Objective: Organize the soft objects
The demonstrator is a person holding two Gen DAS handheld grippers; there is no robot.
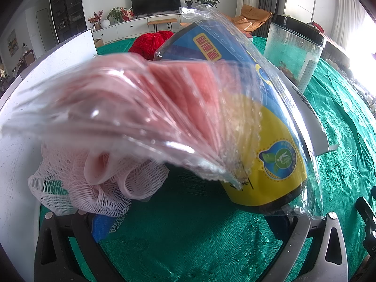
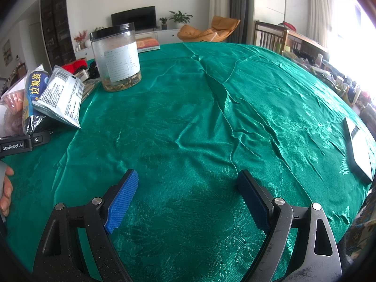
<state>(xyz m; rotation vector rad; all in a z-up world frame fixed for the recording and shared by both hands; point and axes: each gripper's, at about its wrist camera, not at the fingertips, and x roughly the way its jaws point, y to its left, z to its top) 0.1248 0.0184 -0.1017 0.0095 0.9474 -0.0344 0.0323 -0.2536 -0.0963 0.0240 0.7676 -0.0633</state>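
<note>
A clear plastic bag (image 1: 145,108) of pink sheets, wrapped round a blue and yellow roll pack (image 1: 265,141), stands tilted close in front of the left wrist camera. Its lower end reaches down between my left gripper's fingers. A pink mesh bath sponge (image 1: 98,178) lies under it, and its netting touches the left blue pad (image 1: 101,228). My left gripper (image 1: 195,218) stands wide open; its right pad is hidden behind the bag's corner. In the right wrist view the same bag (image 2: 33,94) shows at the far left. My right gripper (image 2: 188,176) is open over bare green cloth with nothing between its fingers.
A white printed pouch (image 2: 58,98) leans against the bag. Behind stand a clear jar with a black lid (image 2: 116,56) and a red knitted item (image 1: 150,43). A white panel (image 1: 58,75) rises on the left. A flat white device (image 2: 359,152) lies at the right edge. A hand (image 2: 5,188) shows at the far left.
</note>
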